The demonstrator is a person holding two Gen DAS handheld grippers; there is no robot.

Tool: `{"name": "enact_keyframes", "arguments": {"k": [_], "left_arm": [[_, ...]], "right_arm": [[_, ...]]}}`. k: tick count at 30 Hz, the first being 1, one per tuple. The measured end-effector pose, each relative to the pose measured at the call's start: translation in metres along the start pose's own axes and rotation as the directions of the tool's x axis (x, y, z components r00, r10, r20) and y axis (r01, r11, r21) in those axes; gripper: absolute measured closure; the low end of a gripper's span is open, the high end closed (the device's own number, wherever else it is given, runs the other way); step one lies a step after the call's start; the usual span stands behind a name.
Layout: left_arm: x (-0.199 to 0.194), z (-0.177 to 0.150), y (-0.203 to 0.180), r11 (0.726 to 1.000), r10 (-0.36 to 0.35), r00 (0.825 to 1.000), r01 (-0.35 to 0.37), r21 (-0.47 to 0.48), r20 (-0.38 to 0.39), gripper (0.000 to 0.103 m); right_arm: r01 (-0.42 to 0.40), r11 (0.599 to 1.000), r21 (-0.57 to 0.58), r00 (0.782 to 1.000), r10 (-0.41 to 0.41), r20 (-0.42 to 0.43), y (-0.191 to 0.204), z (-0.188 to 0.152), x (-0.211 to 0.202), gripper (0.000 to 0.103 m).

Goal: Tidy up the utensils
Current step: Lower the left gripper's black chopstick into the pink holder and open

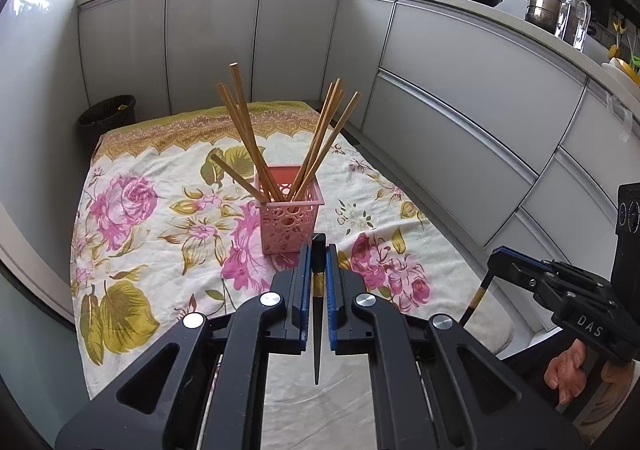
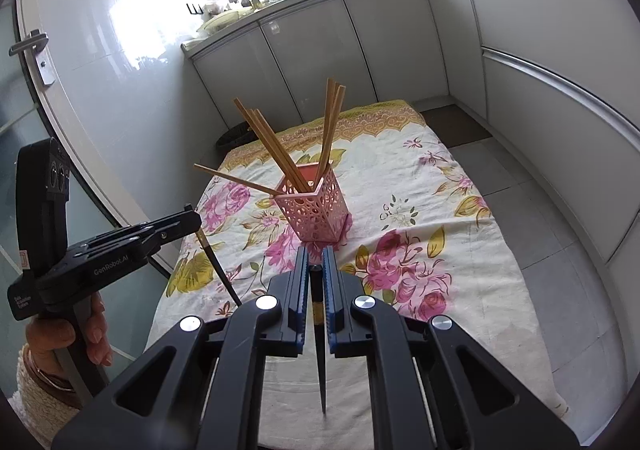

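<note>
Nearest in the left wrist view, the left gripper (image 1: pixel 319 250) is clenching its blue-padded fingers (image 1: pixel 305 282) on a dark chopstick (image 1: pixel 317 314) with a gold band, which is running lengthwise between them, its blunt end poking just past the fingertips and its thin point trailing back toward the camera. In the right wrist view the right gripper (image 2: pixel 315 254) is doing the same, its fingers (image 2: pixel 329 282) gripping a second dark chopstick (image 2: pixel 320 346) that is likewise lying along the gap, tip pointing back. Each gripper is showing up beside the other in the opposite view: the right one is sitting off to the right of the left fingers, held by a hand (image 1: pixel 568 374), with its chopstick hanging down below the fingertips; the left one is sitting to the left of the right fingers, held by a hand (image 2: pixel 80 334) wearing bracelets. Just beyond both pairs of fingertips, a pink perforated holder (image 1: pixel 289 220) is standing upright on a floral cloth (image 1: pixel 132 234) covering the tabletop. Several light wooden chopsticks (image 1: pixel 244 130) are leaning out of it in different directions, fanning left and right. Farther ahead, grey cabinet doors (image 1: pixel 212 42) are lining the walls, and a dark bin (image 1: pixel 106 116) is sitting beyond the far left corner of the cloth.
</note>
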State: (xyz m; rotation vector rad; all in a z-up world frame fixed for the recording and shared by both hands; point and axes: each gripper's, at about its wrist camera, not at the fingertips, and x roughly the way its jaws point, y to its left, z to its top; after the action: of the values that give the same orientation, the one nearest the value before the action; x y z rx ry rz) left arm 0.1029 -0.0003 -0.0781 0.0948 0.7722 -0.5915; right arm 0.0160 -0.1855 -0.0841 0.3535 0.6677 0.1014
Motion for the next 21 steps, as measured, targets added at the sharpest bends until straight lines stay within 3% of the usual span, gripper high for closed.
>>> {"name": "enact_keyframes", "arguments": {"k": [16, 21], "left_arm": [[-0.025, 0.018, -0.008, 1.000, -0.012, 0.995, 0.013, -0.005, 0.094, 0.097], [-0.036, 0.037, -0.010, 1.000, -0.005, 0.989, 0.006, -0.012, 0.145, 0.097]], "right_arm": [[0.013, 1.000, 0.009, 0.999, -0.014, 0.053, 0.004, 0.041, -0.029, 0.096], [-0.014, 0.999, 0.033, 0.998, 0.012, 0.069, 0.003, 0.061, -0.036, 0.096]]}}
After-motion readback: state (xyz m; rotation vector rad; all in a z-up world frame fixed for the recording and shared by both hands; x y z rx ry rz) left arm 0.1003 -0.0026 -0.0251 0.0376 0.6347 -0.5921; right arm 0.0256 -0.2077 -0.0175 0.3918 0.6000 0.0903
